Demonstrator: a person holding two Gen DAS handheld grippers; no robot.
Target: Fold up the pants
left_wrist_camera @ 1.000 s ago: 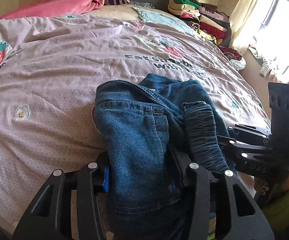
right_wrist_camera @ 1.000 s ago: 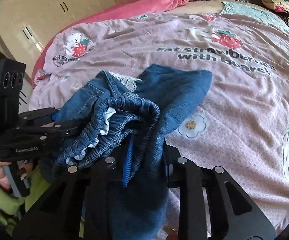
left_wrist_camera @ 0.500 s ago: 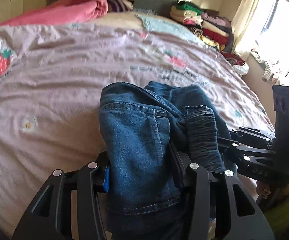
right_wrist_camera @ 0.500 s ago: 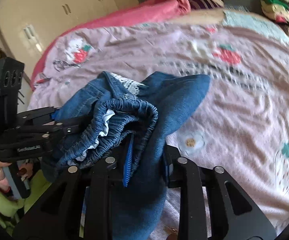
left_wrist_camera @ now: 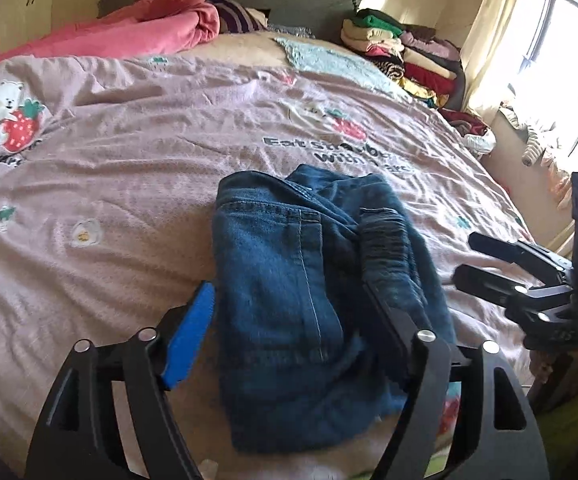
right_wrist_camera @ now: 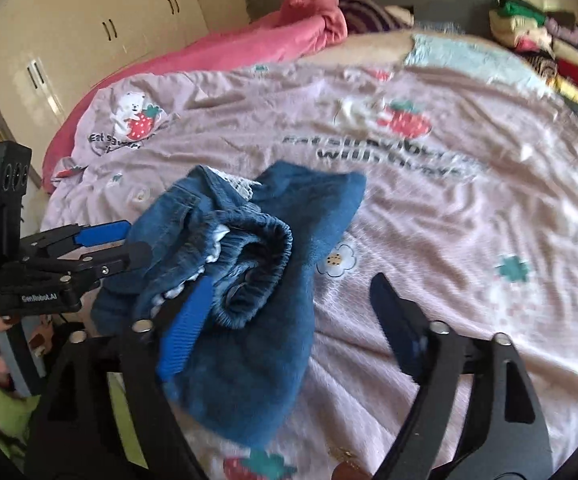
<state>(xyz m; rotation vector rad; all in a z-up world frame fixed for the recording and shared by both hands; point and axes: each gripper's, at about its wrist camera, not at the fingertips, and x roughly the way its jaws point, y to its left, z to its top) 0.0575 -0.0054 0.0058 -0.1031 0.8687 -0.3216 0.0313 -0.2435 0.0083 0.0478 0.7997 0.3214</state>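
Note:
The blue denim pants [left_wrist_camera: 305, 280] lie in a folded bundle on the pink strawberry-print bedspread [left_wrist_camera: 129, 160] near the bed's front edge. My left gripper [left_wrist_camera: 289, 292] is open, its fingers on either side of the bundle. My right gripper [right_wrist_camera: 293, 284] is open too, its left finger against the elastic waistband [right_wrist_camera: 257, 264], its right finger over bare bedspread. In the right wrist view the pants [right_wrist_camera: 249, 272] show the waistband on top. Each gripper shows in the other's view: the right one [left_wrist_camera: 489, 264], the left one [right_wrist_camera: 121, 244].
A pink quilt [left_wrist_camera: 129, 32] is heaped at the head of the bed. A stack of folded clothes [left_wrist_camera: 405, 56] stands at the far right corner. A light blue cloth [left_wrist_camera: 329, 64] lies beside it. Cream wardrobes [right_wrist_camera: 89, 40] stand left of the bed. A window [left_wrist_camera: 561, 40] is at right.
Both grippers were shut on the pants and have opened. The bundle now rests on the bedspread, and the right gripper has drawn away from it.

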